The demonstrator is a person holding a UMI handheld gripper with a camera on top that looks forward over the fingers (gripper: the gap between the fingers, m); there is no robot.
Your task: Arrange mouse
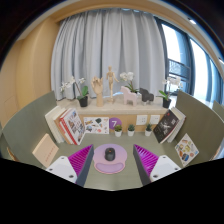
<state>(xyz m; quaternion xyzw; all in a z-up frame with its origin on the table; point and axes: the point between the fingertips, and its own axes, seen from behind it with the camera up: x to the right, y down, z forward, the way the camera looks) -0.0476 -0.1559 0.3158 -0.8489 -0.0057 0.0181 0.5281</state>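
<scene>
While my tongs (111, 160) stand spread, the mouse (111, 155) lies between their fingers on the grey counter (25, 125); beyond stand books (70, 125), small potted plants (117, 128), and grey curtains (100, 50).

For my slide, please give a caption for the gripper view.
Open gripper poised over a round purple pad on a table with books and plants.

Lilac round mouse (111, 156) on grey-green table (30, 125), magenta ribbed gripper pads (80, 158), grey pleated curtains (105, 50), white orchids (127, 78)
</scene>
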